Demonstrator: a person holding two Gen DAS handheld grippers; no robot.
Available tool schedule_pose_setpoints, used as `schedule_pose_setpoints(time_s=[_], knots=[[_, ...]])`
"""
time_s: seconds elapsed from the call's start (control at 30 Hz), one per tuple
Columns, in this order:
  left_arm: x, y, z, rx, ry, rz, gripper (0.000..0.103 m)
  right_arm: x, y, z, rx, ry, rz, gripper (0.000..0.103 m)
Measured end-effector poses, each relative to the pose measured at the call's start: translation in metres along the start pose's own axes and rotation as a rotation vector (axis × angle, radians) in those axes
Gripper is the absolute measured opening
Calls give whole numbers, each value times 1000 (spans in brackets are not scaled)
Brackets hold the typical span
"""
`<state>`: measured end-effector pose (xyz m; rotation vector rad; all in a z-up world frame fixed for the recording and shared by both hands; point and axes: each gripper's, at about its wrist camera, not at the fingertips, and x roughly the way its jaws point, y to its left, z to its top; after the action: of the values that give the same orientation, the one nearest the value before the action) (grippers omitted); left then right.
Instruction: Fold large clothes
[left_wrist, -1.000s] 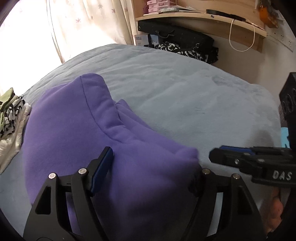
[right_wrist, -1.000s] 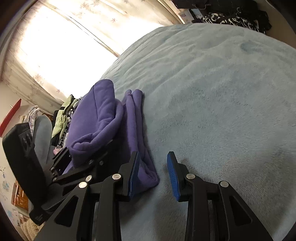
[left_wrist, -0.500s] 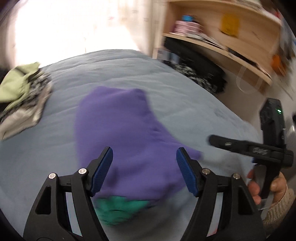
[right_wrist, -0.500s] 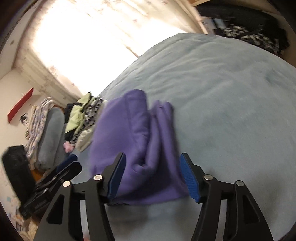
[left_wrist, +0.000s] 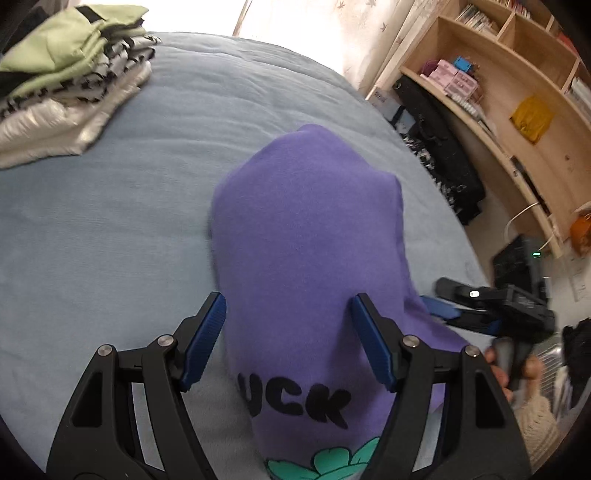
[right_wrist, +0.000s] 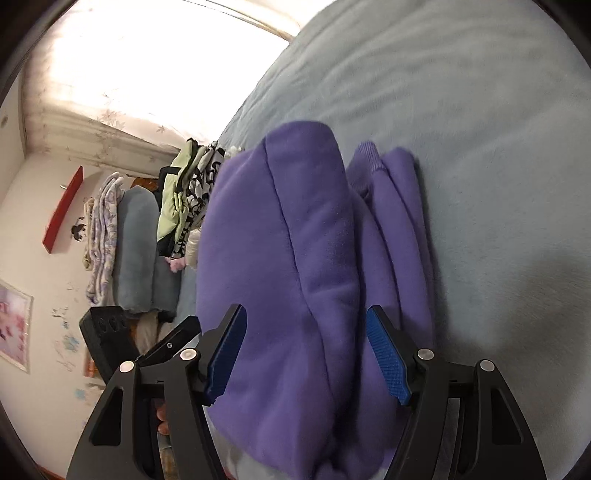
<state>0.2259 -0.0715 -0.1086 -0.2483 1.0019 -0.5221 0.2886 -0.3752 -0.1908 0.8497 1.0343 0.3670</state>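
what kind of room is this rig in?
Likely a bedroom: the purple sweatshirt lies on a blue-blanketed bed, with a pile of folded clothes on it and wooden shelves alongside.

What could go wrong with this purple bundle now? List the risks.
1. Both sets of jaws stand open around the folded purple hoodie, so nothing clamps it; the bulky roll may spring open.
2. The right gripper straddles only the thick fold; the ribbed cuff beside it could slip out.
3. The left gripper could drag the soft blue blanket.
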Motion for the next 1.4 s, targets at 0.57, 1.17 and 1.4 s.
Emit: schedule_pose_setpoints(time_s=[0.57, 1.17, 1.4], knots=[[45, -10, 20, 17, 23, -22, 69, -39, 1, -13, -159, -156, -10, 11], [96, -117, -20, 365, 0, 321, 103, -25, -45, -27, -54, -161, -234, 10], [89, -103, -17, 352, -12, 269, 103, -23, -42, -28, -37, -144, -219, 12]])
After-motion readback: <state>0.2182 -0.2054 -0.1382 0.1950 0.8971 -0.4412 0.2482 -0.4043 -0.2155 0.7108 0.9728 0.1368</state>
